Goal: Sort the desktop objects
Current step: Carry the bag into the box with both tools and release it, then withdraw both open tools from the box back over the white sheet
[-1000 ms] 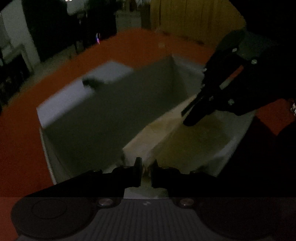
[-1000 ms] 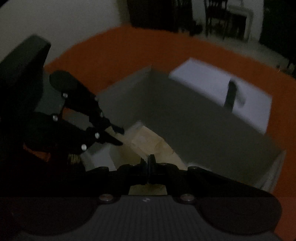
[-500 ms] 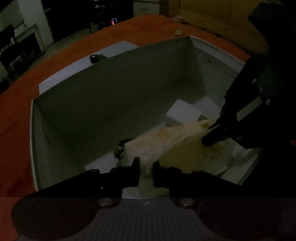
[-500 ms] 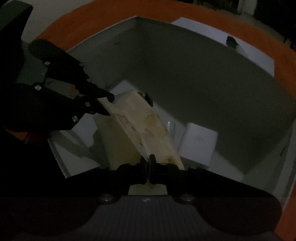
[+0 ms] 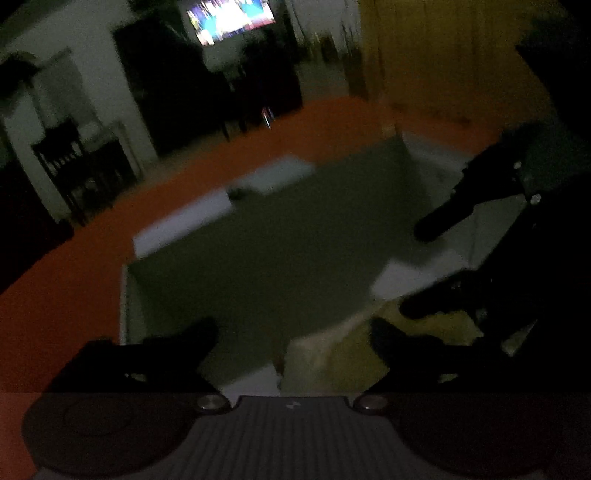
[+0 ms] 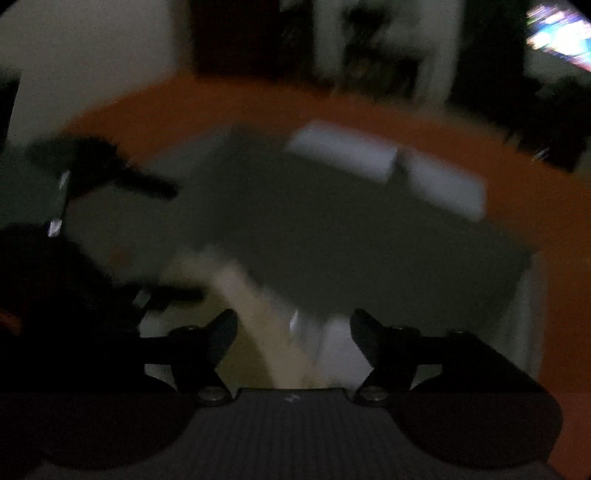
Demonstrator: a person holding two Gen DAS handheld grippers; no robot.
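Note:
Both views are dim and blurred. A large white open box stands on the orange table. A pale tan, book-like object lies inside it, below both grippers; it also shows in the right wrist view. A small white box lies beside it. My left gripper is open and empty above the box. My right gripper is open and empty too. In the left wrist view the right gripper shows at the right with jaws spread. The left gripper shows at the left of the right wrist view.
The box lid lies flat behind the box with a small dark item on it. The lid also shows in the right wrist view. A lit screen glows in the dark room beyond.
Both grippers have opened and let go of the tan object, which now lies in the box. Both have pulled up and back, so the room beyond shows.

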